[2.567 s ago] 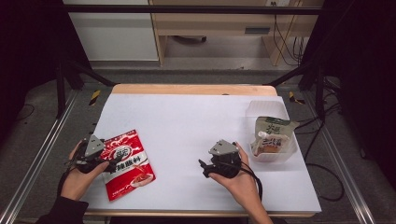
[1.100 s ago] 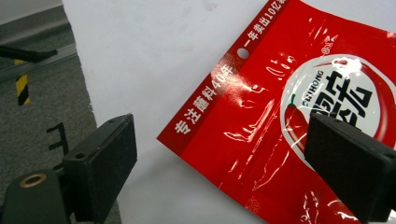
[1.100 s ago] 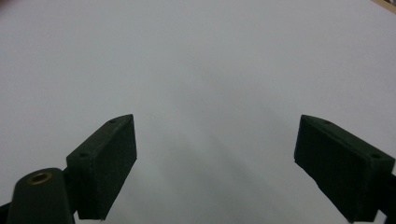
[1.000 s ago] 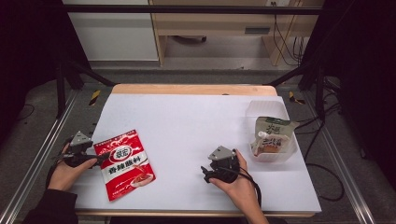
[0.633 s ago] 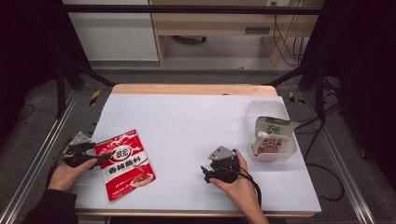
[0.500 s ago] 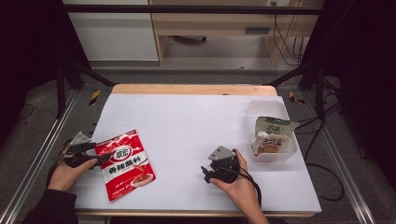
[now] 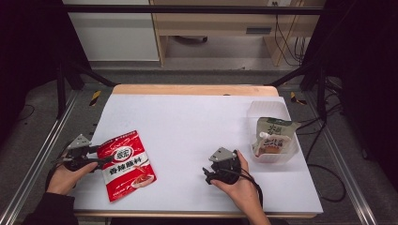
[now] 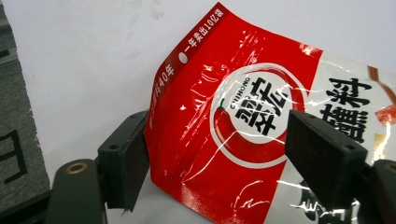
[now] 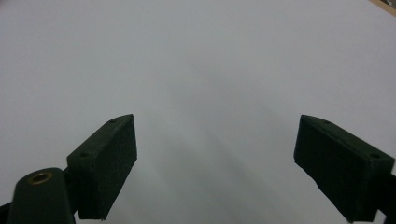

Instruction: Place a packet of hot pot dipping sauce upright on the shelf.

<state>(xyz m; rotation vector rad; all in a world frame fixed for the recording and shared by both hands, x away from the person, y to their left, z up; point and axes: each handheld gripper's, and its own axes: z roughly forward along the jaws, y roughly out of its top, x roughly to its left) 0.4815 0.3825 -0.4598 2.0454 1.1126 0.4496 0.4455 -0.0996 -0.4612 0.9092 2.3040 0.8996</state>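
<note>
The red seasoning packet (image 7: 127,164) lies flat near the front left corner of the white surface (image 7: 197,126), tilted a bit, with its top edge pointing toward the left hand. In the left gripper view the packet (image 8: 243,121) has a white circle logo with a chili and Chinese characters, and its top corner sits right between the 2 black fingers (image 8: 123,158).

The left gripper (image 7: 96,155) comes at that corner from the left edge of the surface. Its fingers have just been closing, with the packet between them — the left finger looks like it's touching the packet's edge, but the right finger sits over the printed face, and I can't tell whether it presses on it. So it's narrowing around the corner, not a firm pinch as far as I can see.

The right gripper (image 7: 210,172) rests in the person's right hand toward the front middle of the surface, well apart from the packet. In the right gripper view its fingers (image 9: 105,163) stand wide with nothing but bare white surface between them.

Over at the right side there's a clear plastic tub (image 7: 256,110) with a spouted pouch (image 7: 273,137) standing in it — green and cream print, leaning a little.
</note>
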